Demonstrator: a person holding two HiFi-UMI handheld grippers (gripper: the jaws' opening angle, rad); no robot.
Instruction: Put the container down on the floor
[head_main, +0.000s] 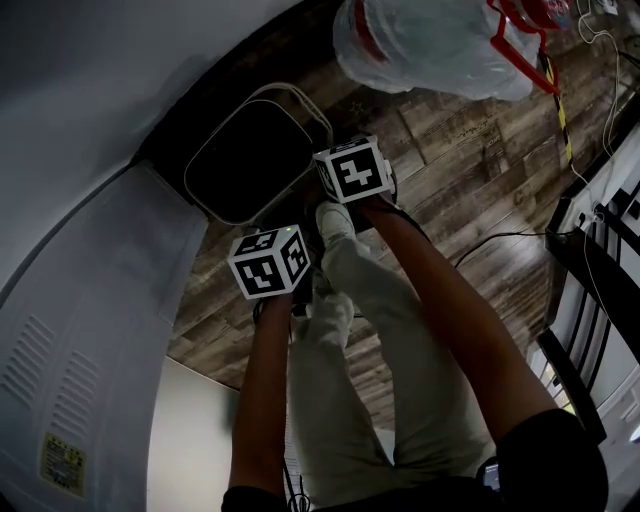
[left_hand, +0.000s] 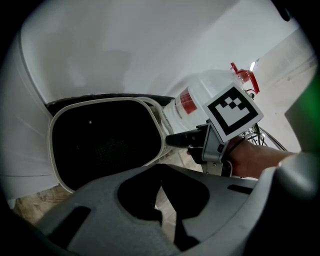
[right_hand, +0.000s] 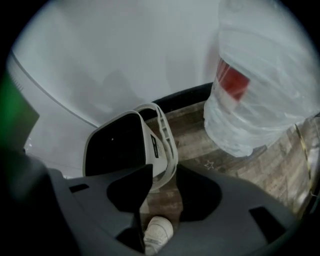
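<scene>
**Container down, right jaws off the handle**

Seen from above, the container (head_main: 250, 155), cream-rimmed w/ a dark inside, stands on the wood floor (head_main: 450, 170) just beside a white appliance (head_main: 90, 330); its looped handle (right_hand: 165, 132) faces the person's feet. The right gripper (right_hand: 164, 175) points steeply down, jaws spread wide; the handle's edge sits at the mouth of the gap, close to one jaw, but no pad presses on it; bare floor & the toe of a white shoe (right_hand: 157, 231) show through. The left gripper (left_hand: 161, 182) hangs near, a bit further back; its jaw tips meet w/ nothing between them. A big plastic-wrapped water bottle (head_main: 430, 45) sits apart at the top of the head view.

Step in hand, by the look of it: the release, w/ the set-down itself done; the container appears to rest flat, no tilt visible. Next move prob. calls for drawing the right gripper up & back w/ jaws kept wide, so they don't snag the handle & drag the container; the left gripper need only keep clear.
</scene>
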